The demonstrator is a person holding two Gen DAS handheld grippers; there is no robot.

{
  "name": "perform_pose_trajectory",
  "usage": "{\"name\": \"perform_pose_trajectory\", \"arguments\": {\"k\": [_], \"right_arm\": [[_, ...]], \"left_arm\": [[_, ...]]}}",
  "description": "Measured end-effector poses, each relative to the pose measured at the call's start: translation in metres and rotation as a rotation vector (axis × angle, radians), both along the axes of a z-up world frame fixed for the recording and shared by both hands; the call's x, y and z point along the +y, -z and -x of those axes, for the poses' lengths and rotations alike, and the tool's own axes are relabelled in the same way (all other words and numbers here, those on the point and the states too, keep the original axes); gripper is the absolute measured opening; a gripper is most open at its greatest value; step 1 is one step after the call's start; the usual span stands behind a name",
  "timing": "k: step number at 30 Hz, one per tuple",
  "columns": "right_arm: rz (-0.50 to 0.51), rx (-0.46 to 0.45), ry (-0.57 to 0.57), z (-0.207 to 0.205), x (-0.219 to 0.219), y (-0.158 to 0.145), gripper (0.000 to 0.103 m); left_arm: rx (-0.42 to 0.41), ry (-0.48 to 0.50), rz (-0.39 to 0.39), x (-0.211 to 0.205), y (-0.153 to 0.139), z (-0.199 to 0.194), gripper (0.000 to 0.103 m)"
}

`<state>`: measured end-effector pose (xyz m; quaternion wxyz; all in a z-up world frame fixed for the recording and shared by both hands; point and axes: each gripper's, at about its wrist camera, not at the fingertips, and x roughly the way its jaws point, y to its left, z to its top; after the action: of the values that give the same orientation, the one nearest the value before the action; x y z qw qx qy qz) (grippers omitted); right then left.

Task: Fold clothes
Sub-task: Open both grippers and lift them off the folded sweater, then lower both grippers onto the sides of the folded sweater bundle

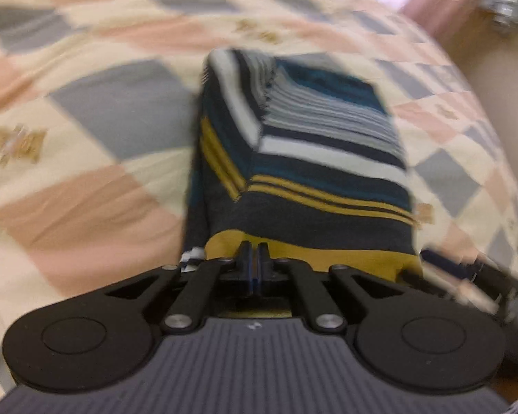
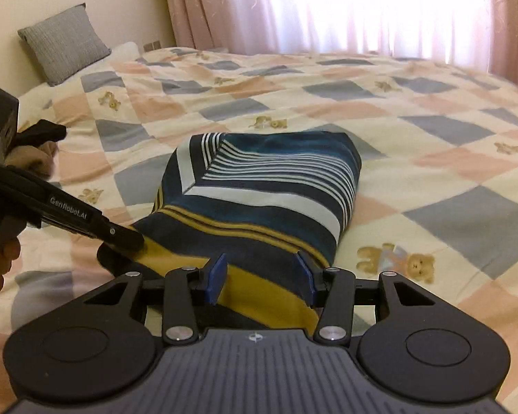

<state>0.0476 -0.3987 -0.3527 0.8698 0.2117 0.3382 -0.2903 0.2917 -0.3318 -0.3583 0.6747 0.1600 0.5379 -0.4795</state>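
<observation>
A striped garment in navy, teal, white and mustard lies partly folded on the bed. It also shows in the blurred left wrist view. My left gripper is shut on the garment's near mustard hem, and it shows from the side in the right wrist view at the hem's left corner. My right gripper is open, its blue pads on either side of the mustard hem's right part, just above the cloth.
The bed has a checked quilt in cream, pink and grey with teddy bears. A grey pillow leans at the headboard, far left. Pink curtains hang behind. A brown cloth lump lies left.
</observation>
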Motion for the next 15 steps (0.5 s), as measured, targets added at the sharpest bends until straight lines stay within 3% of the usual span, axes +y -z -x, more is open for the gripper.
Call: {"name": "perform_pose_trajectory", "arguments": {"k": [2,3,5,6,7,15], "right_arm": [[-0.062,0.046,-0.027,-0.004,-0.008,0.014,0.049],[-0.069,0.041,-0.041,-0.003,-0.012,0.013,0.049],[-0.086,0.008,-0.062,0.007,-0.018,0.001,0.048],[-0.096,-0.011,-0.072,0.012,-0.021,-0.007,0.049],[-0.108,-0.022,-0.077,0.020,-0.024,-0.014,0.050],[-0.229,-0.040,-0.074,0.088,-0.051,-0.046,0.057]], "left_arm": [[-0.003,-0.045,-0.071,-0.007,0.003,0.007,0.001],[-0.048,-0.053,-0.092,-0.010,-0.005,0.017,0.002],[-0.161,-0.062,-0.133,-0.011,-0.023,0.042,0.014],[-0.199,-0.083,-0.153,-0.011,-0.032,0.053,0.027],[-0.218,-0.100,-0.168,-0.006,-0.038,0.062,0.029],[-0.194,-0.231,-0.221,0.008,-0.072,0.135,0.033]]}}
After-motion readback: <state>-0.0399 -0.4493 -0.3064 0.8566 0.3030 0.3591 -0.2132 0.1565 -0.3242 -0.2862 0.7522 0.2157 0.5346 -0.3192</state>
